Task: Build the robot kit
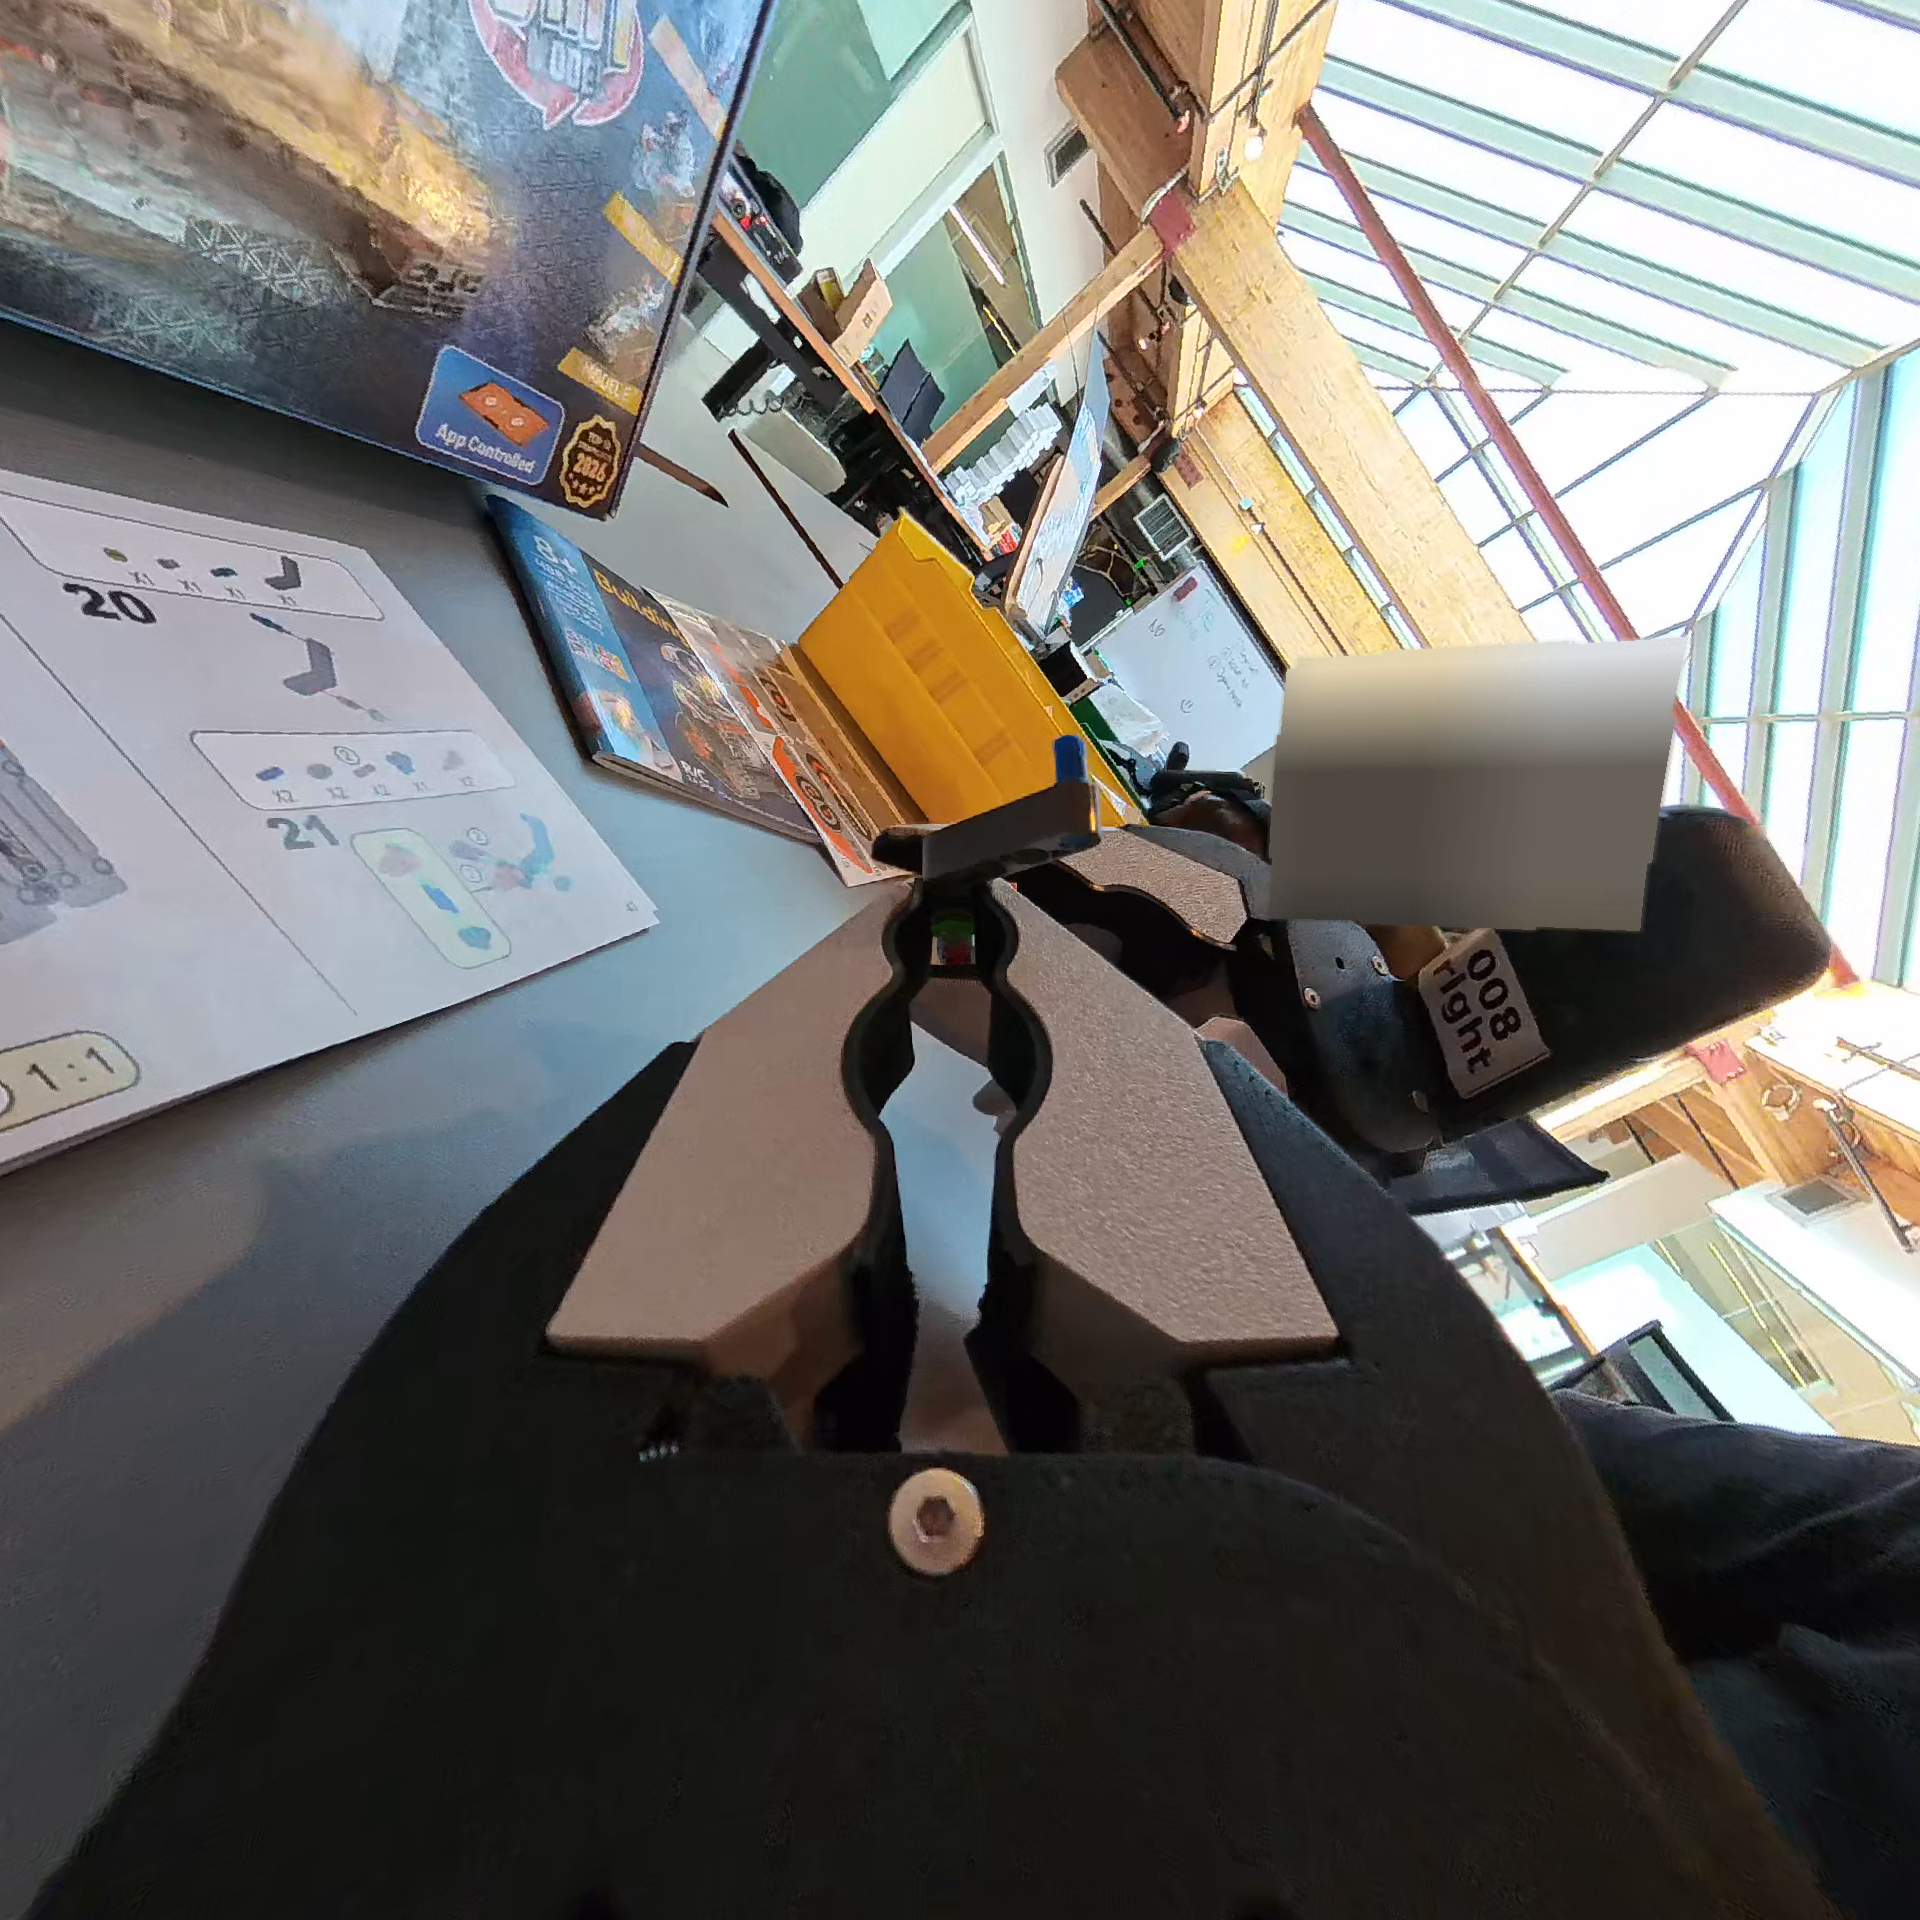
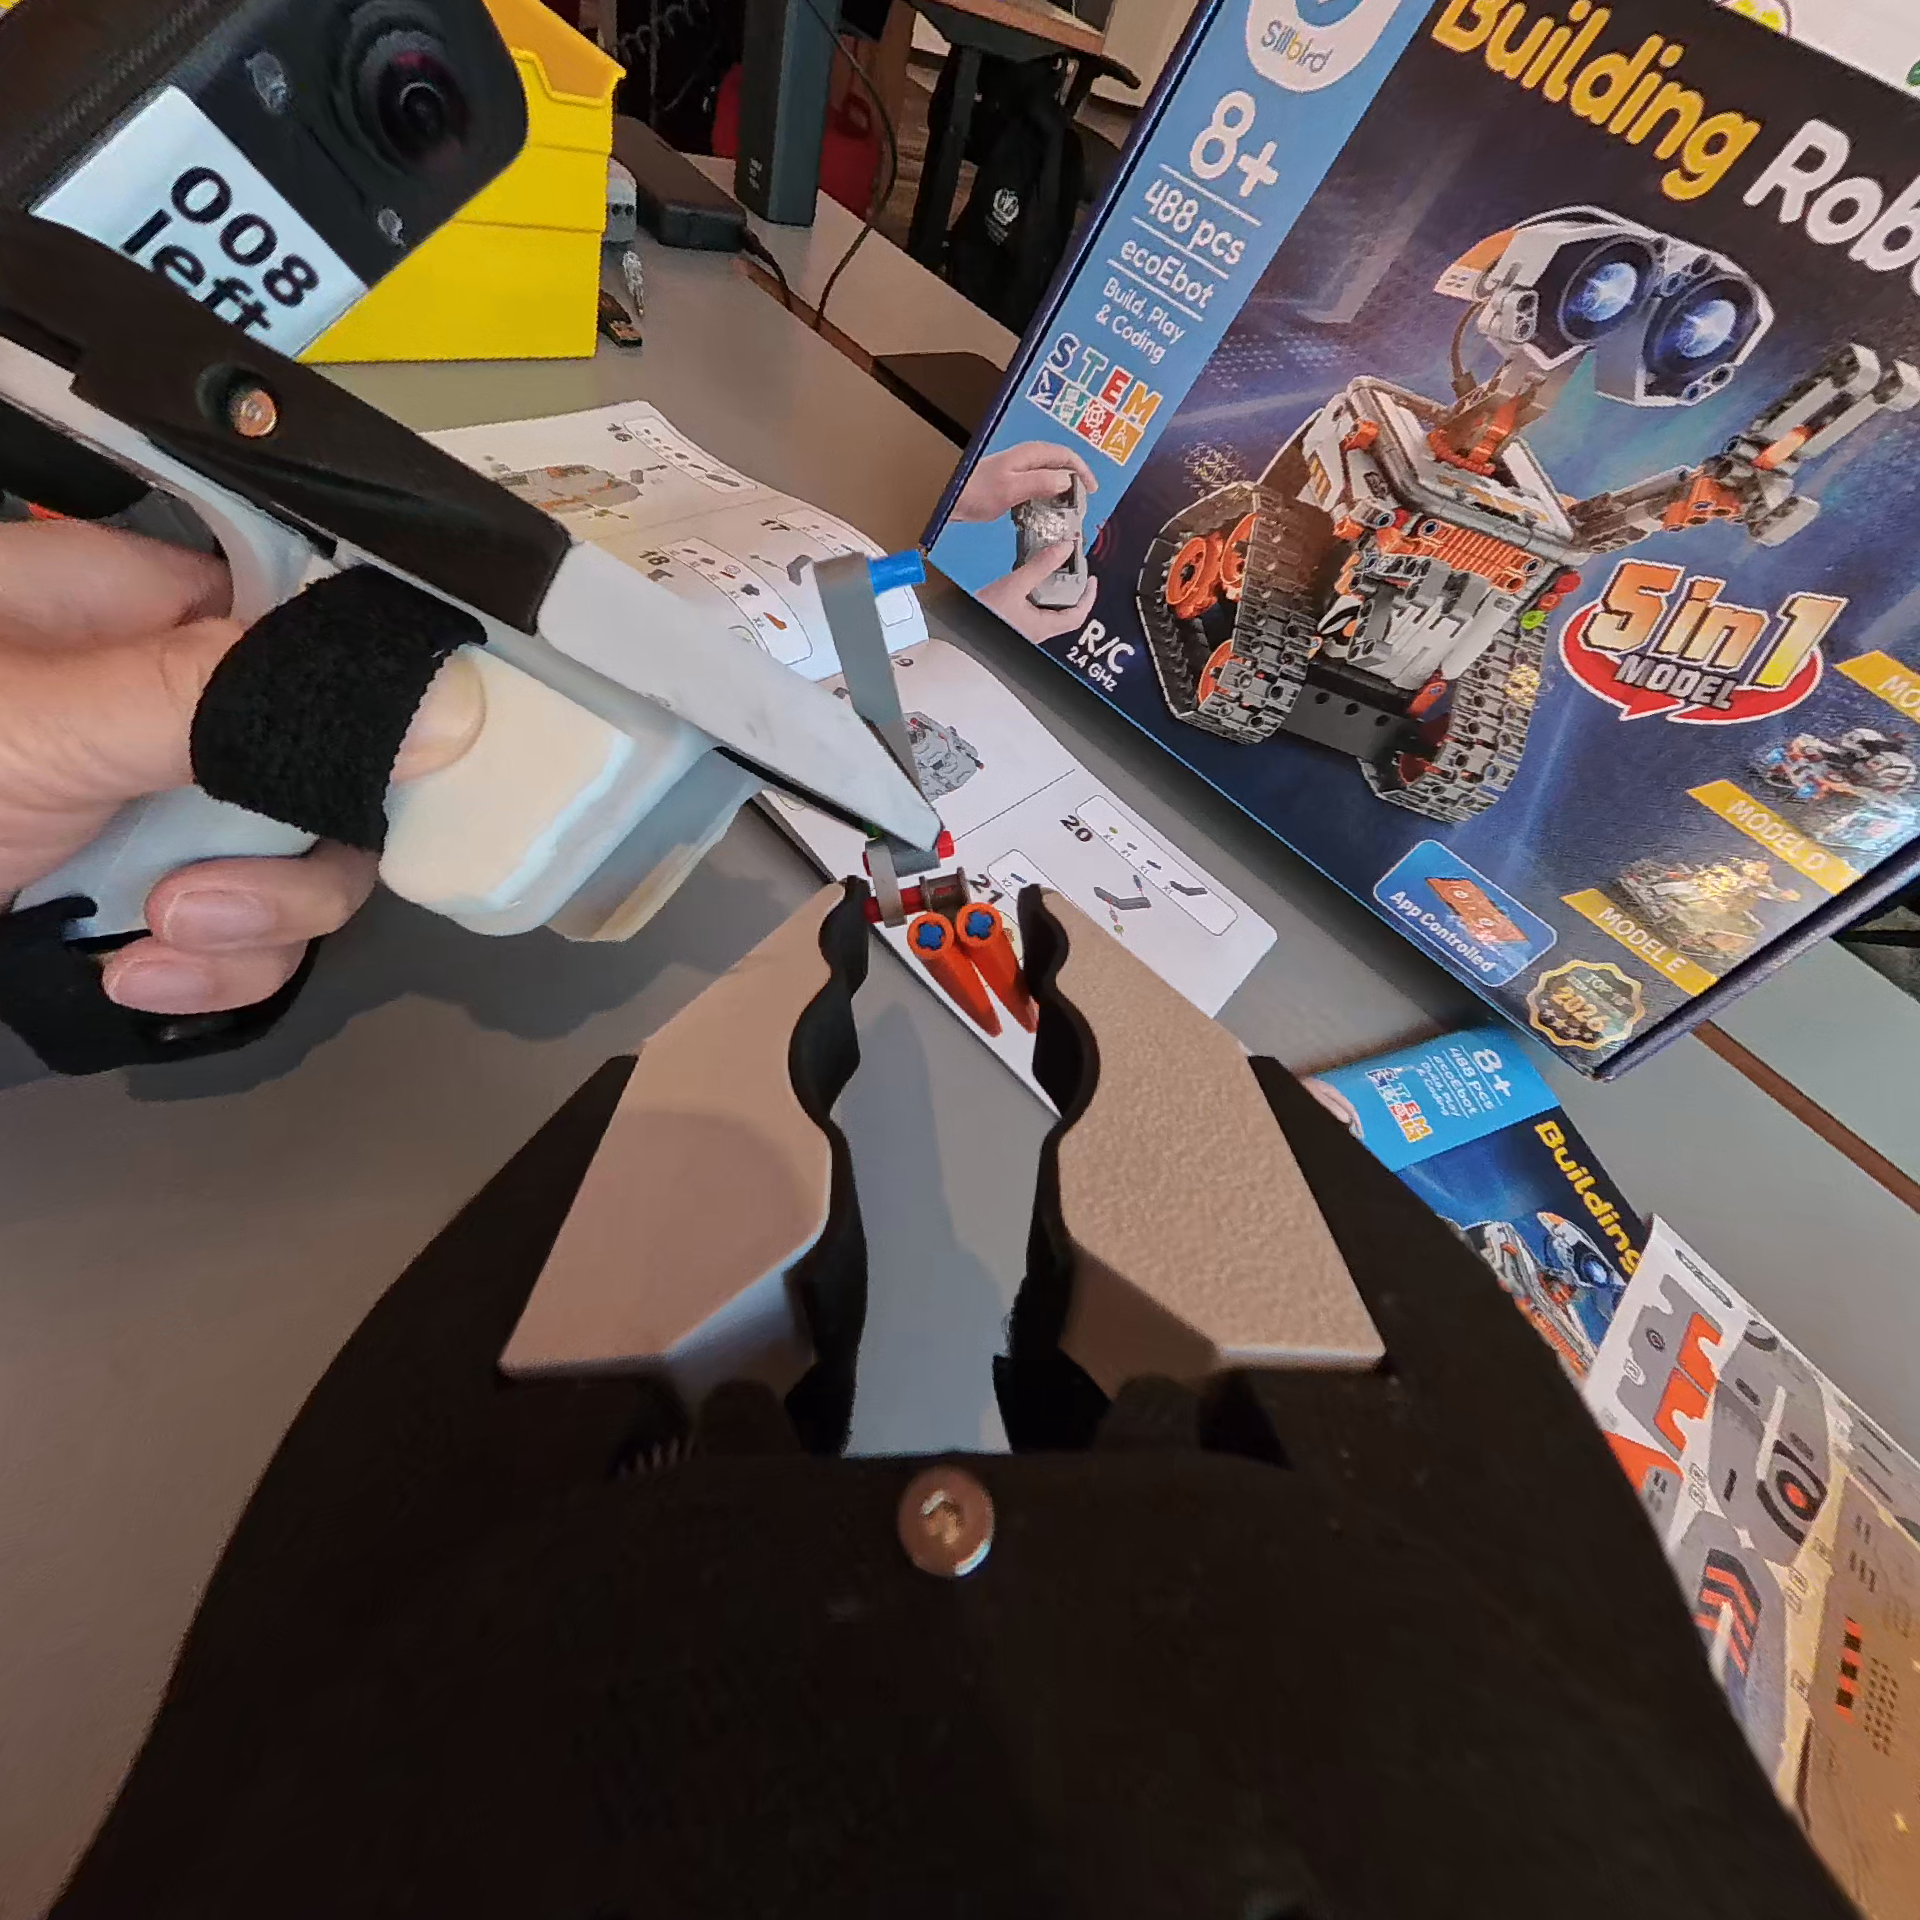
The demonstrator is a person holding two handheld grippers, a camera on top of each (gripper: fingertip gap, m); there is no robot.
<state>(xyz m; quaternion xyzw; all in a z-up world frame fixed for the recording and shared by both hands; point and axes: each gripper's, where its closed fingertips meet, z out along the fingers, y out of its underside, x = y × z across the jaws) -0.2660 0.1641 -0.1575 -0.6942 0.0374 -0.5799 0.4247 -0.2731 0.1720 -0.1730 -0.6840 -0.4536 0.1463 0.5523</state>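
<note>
Grey table [image 2: 260,1195], skylit workshop, left gripper [image 1: 951,914] clenching brick assembly [image 2: 920,888], right gripper [image 2: 940,920] released.

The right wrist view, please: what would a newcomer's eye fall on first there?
Probably the small brick assembly at centre, its two orange cones lying between the right gripper's spread fingers while the left gripper pinches its grey bent beam from above. Behind it on the right stands the big, colourful toy box, over the open instruction booklet on the grey table.
</note>
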